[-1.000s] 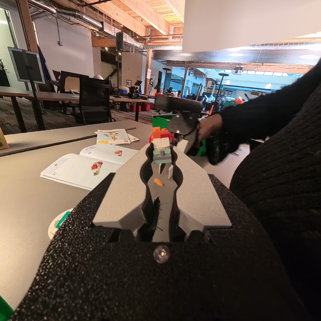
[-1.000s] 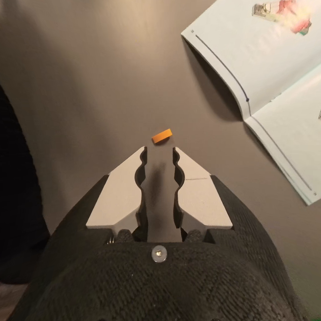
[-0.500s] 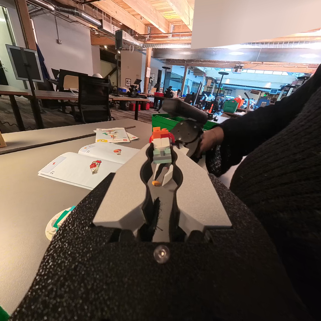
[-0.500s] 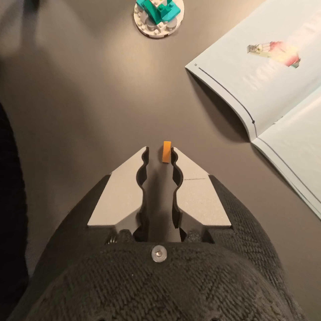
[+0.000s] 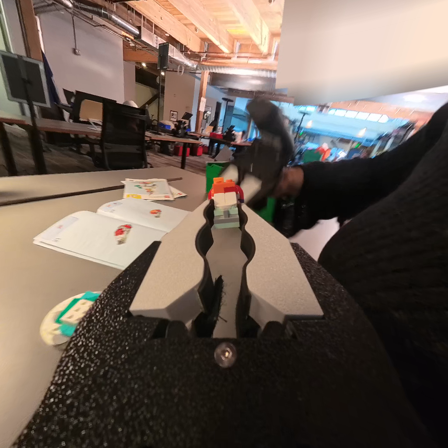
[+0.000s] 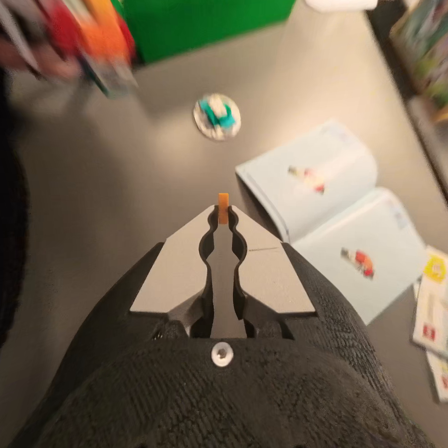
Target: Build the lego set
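Pinching a small orange tile (image 6: 223, 208) at its very tips, the right gripper (image 6: 223, 209) hangs above the grey surface (image 6: 121, 194), its 2 fingers (image 6: 184, 264) clamped on the tile, which stands on edge and pokes out past them. Beyond the tile, farther along the surface, lies a round white plate piece with teal bricks (image 6: 217, 116). To the right of the tile an open instruction booklet (image 6: 339, 218) lies flat. A green bin (image 6: 206, 26) sits at the far edge, behind the round piece.

The left gripper (image 5: 226, 213) has its fingers (image 5: 179, 261) closed on a small lego figure (image 5: 226, 206) of pale mint, white, red and orange bricks, gripped by its lower part. Left of the figure lies the open booklet (image 5: 101, 232), with a closed leaflet (image 5: 151, 189) behind it. The right gripper (image 5: 264, 155) shows blurred just behind the figure, held by a hand (image 5: 292, 180) in a black sleeve.
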{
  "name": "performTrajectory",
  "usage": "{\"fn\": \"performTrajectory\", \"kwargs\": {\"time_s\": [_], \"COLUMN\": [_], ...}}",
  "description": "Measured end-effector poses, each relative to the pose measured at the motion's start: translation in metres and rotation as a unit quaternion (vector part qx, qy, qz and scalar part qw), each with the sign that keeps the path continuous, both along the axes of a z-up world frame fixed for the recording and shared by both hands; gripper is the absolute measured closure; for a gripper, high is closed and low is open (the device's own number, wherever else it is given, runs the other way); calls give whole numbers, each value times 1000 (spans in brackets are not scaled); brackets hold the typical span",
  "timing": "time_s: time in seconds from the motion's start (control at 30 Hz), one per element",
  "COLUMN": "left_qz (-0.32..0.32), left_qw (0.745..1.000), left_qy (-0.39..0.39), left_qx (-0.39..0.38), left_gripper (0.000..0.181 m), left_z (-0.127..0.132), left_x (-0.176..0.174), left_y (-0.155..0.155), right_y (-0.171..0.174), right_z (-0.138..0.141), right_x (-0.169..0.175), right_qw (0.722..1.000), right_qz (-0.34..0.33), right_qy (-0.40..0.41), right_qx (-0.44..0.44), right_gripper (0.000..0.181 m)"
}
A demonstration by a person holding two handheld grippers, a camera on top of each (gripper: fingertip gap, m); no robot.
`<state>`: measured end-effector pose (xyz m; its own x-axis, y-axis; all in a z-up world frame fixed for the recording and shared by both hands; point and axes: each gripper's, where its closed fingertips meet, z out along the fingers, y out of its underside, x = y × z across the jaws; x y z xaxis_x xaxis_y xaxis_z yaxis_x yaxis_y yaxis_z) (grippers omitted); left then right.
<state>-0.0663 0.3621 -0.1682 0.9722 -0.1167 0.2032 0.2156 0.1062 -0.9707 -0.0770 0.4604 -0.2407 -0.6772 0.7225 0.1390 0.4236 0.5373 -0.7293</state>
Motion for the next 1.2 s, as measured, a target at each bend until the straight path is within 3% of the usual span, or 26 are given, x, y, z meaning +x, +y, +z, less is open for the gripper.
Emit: {"fn": "performTrajectory", "kwargs": {"time_s": [0.03, 0.13, 0.23, 0.5, 1.2], "left_qz": [-8, -34, -50, -72, -75], "left_qw": [1000, 999, 997, 995, 994], "left_qy": [-11, -34, -44, -47, -57], "left_qx": [1, -14, -38, -44, -49], "left_gripper": [166, 166, 166, 166, 166], "left_z": [1, -4, -14, -16, -21], "left_x": [1, 8, 14, 24, 24], "left_y": [1, 7, 12, 17, 17], "right_y": [-12, -42, -61, -75, -75], "right_z": [22, 70, 92, 71, 65], "right_x": [2, 17, 28, 33, 31], "right_qw": [999, 987, 977, 976, 983], "right_qz": [36, 140, 174, 192, 179], "right_qy": [15, 48, 22, -37, 1], "right_qx": [-29, -69, -119, -101, -41], "right_gripper": [175, 175, 175, 175, 174]}}
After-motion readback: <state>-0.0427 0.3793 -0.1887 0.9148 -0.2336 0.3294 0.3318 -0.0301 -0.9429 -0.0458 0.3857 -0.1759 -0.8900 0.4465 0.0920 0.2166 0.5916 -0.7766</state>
